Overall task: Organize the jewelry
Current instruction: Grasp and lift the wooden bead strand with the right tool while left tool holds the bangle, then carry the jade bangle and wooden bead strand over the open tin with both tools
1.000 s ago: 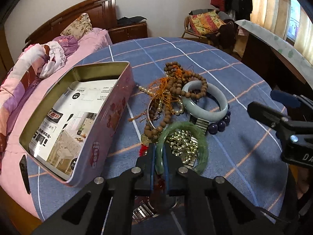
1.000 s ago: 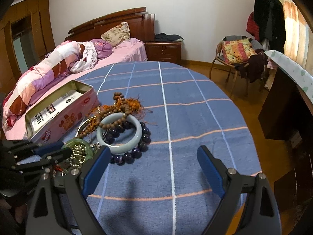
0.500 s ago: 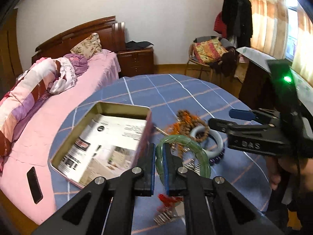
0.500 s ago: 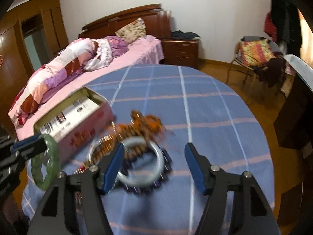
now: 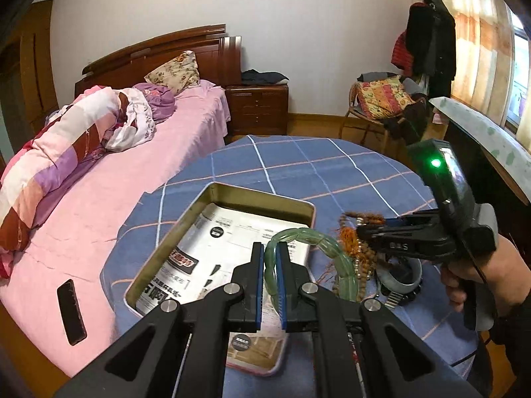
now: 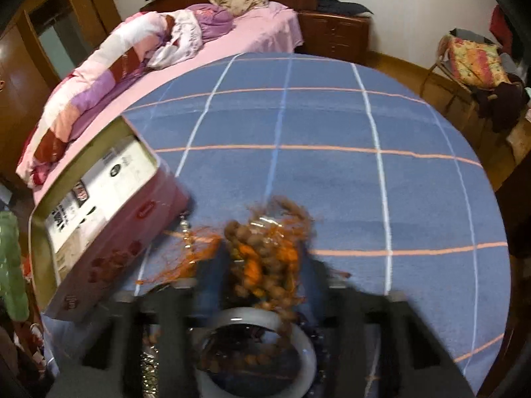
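Our left gripper [image 5: 270,277] clamped on the translucent green bangle [image 5: 315,258], held above the open pink tin box [image 5: 232,199]; our right gripper [image 6: 262,285] blurred over the brown bead strand [image 6: 265,255], its opening we cannot tell.

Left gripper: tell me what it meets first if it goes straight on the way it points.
Probably the open tin: the left gripper, shut on the green bangle, points down at its paper-lined floor, though depth is unclear.
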A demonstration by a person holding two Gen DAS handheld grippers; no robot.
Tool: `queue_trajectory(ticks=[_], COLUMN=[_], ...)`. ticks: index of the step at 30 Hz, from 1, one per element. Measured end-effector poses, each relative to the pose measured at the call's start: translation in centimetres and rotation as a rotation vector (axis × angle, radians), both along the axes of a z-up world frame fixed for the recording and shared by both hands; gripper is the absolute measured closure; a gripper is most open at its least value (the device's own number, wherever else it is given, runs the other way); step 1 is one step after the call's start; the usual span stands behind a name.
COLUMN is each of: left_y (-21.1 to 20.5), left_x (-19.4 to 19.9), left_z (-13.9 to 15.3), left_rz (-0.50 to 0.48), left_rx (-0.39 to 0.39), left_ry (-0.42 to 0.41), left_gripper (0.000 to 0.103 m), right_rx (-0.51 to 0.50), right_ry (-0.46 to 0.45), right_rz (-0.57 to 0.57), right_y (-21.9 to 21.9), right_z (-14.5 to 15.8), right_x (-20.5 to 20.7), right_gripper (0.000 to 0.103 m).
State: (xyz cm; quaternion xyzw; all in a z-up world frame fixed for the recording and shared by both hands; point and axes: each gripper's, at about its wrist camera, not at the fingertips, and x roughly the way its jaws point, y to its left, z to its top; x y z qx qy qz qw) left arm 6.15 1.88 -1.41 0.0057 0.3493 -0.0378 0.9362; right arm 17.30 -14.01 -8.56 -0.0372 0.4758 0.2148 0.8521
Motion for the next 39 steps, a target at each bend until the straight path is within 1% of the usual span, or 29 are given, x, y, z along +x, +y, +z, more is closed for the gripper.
queue_trajectory(ticks=[5,8,14,25,30,35,39], left_y=[0.7,0.7,1.0,3.4,4.0,4.5,5.2], left_x=[-0.1,-0.3,-0.2,0.7,1.7,3.1,4.2], left_z=[0.5,0.9,2.0,4.9,5.1,4.4,3.8], left_rz=[0.009,0.012,0.015,0.057,0.068,0.072,0.085], left_rx=[0.002,0.009,0.015,0.032,0.053,0.063,0.048], left_ry=[-0.01,-0.02,-0.044,-0.106,-0.112,-0.085,-0.061], left_gripper=[0.097,0.097,0.097,0.097,0.097,0.097,0.097], right_rx=[0.043,0.063,0.069,0.081,0.08,0.088,0.099], right_ry=[-0.088,-0.15,-0.237,-0.385,-0.418,-0.44,-0.448], right_rz=[0.007,0.013,0.043,0.087,0.104,0.128,0.147], right_y=[-0.7,-1.0,0.1,2.5,3.6,5.3,6.4], right_z=[2.6,4.8,8.6,13.8,15.0,16.0,16.2], right_x=[-1.8,-3.2,-3.7,-5.1,-5.1,-4.8,-4.7], right_gripper=[0.085,0.086,0.086,0.086,0.086,0.086,0.086])
